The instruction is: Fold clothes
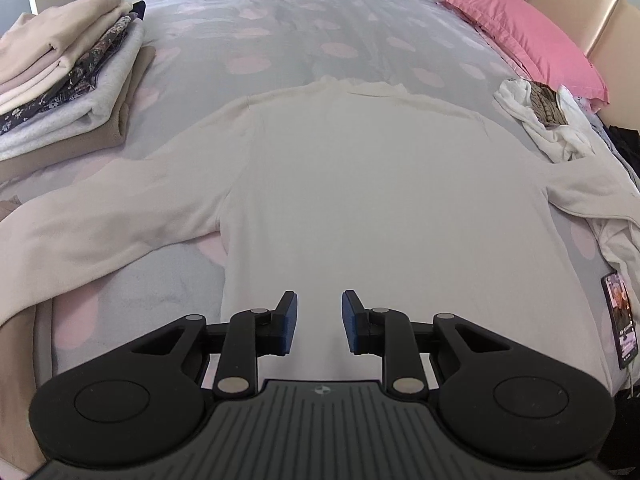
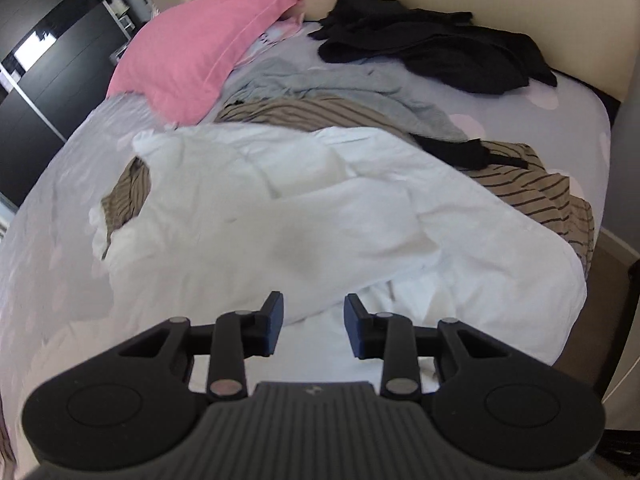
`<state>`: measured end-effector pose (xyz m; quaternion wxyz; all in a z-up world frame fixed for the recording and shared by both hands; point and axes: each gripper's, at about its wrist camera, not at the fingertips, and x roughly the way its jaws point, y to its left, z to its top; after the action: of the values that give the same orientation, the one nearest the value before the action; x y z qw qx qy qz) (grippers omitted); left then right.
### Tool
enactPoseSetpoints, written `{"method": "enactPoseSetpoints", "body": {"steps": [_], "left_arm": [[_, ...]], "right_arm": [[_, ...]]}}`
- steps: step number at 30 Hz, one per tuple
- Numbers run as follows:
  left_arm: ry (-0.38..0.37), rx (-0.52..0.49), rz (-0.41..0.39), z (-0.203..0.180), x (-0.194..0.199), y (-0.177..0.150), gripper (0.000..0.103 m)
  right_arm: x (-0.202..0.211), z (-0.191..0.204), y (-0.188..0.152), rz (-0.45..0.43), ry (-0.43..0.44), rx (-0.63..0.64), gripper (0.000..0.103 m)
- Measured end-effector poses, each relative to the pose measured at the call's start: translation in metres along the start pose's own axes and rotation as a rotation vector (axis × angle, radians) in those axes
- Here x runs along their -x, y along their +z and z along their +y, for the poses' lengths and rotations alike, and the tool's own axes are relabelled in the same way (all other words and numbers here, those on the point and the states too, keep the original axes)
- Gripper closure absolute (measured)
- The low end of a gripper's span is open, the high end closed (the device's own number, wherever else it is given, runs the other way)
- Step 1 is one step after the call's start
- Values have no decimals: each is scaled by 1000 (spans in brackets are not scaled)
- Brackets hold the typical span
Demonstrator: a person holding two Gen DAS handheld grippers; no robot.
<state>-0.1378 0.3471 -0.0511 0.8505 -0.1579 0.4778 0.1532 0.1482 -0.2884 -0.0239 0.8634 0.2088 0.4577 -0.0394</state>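
- A cream long-sleeved top (image 1: 360, 184) of soft, fleecy knit lies flat on the bed (image 1: 280, 32), its body smooth and roughly rectangular.
- Its long axis runs away from the left wrist camera: hem nearest, high neck (image 1: 360, 87) at the far end, one sleeve (image 1: 100, 216) angled out to the left and the other (image 1: 592, 192) bunching at the right bed edge.
- The left tool (image 1: 319, 320) hovers over the hem, its blue-padded fingers (image 1: 289, 320) parted with a clear gap and nothing between them.
- The right tool (image 2: 314, 320) is likewise spread apart and empty, above a crumpled white garment (image 2: 320, 216) with soft, irregular folds.
- The bed cover is grey with pale pink spots.
- To the left of the top sits a stack of folded clothes (image 1: 68, 80): beige, dark floral and pale grey layers.
- A pink pillow (image 1: 524, 36) lies at the padded headboard (image 1: 576, 4).
- Beyond the white garment lie a brown striped piece (image 2: 532, 188), a grey knit (image 2: 360, 88) and a black garment (image 2: 440, 52), all loosely heaped.
- A phone (image 1: 620, 320) lies at the right bed edge, near the top.
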Motion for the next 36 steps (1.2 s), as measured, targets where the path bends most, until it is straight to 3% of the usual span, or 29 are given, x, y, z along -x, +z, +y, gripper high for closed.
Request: {"method": "enactPoseSetpoints", "body": {"steps": [7, 13, 14, 15, 16, 18, 23, 29, 36], "left_arm": [[48, -36, 58, -5, -25, 6, 81], [58, -81, 94, -16, -39, 5, 81], [63, -91, 98, -17, -40, 4, 81], [67, -100, 103, -19, -41, 3, 81], [71, -107, 107, -20, -43, 2, 81], [73, -110, 109, -21, -43, 2, 81], [76, -98, 100, -20, -39, 4, 81], [90, -126, 80, -23, -31, 4, 81], [87, -139, 44, -24, -14, 5, 81]], "right_arm": [[-27, -32, 18, 30, -43, -133, 67], [-45, -50, 17, 40, -19, -244, 67], [-46, -50, 17, 34, -17, -254, 71], [-45, -50, 17, 23, -23, -254, 84], [-43, -48, 18, 12, -32, -249, 90], [-37, -41, 21, -15, -63, -215, 101], [-14, -9, 25, -102, -48, -99, 101], [24, 63, 13, -163, 103, 97, 101], [59, 163, -32, -128, 296, 356, 101]]}}
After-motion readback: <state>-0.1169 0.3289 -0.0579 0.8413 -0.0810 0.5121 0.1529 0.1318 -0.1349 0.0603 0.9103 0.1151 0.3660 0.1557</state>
